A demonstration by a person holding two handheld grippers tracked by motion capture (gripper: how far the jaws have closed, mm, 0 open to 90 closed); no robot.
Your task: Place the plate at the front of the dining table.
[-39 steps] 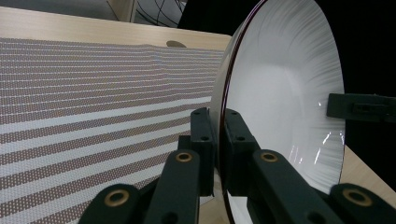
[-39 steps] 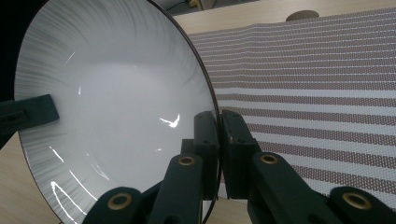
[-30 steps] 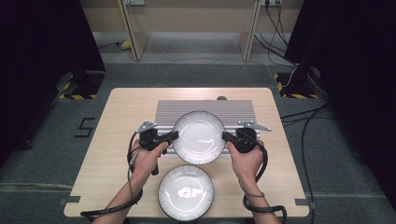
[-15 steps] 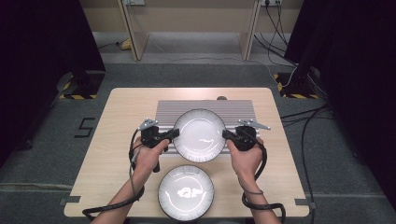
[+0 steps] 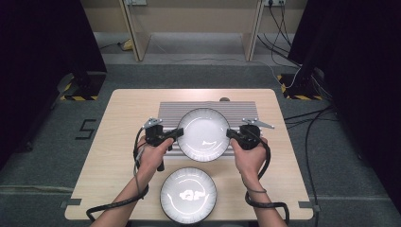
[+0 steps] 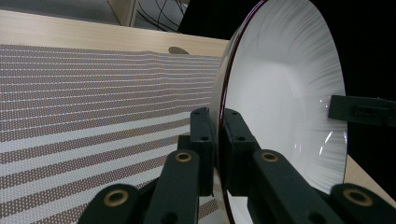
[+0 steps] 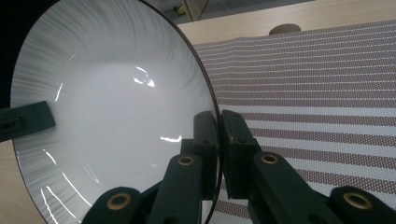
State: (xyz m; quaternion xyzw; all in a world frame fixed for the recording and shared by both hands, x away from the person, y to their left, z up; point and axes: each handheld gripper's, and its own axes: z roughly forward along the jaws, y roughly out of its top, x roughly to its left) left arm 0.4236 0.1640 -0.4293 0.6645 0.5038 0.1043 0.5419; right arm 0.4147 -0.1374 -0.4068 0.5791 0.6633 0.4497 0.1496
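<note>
Both grippers pinching the same white plate, one on each side of its rim

The ribbed white plate (image 5: 204, 134) sits over the striped placemat (image 5: 168, 109) in the middle of the wooden table (image 5: 118, 156), and you can't really tell from the high view if it's resting on the mat or lifted a bit. The left gripper (image 5: 178, 134) has its jaws clamped on the plate's left rim, with the rim's dark edge running right between the two pads in the left gripper view. The right gripper (image 5: 229, 134) does the same on the opposite rim. Both hands come in from the near edge, forearms angled slightly inward, and the grippers point toward each other across the plate. A second white plate (image 5: 188, 194) lies flat on the table near the front edge, between the forearms.
</note>
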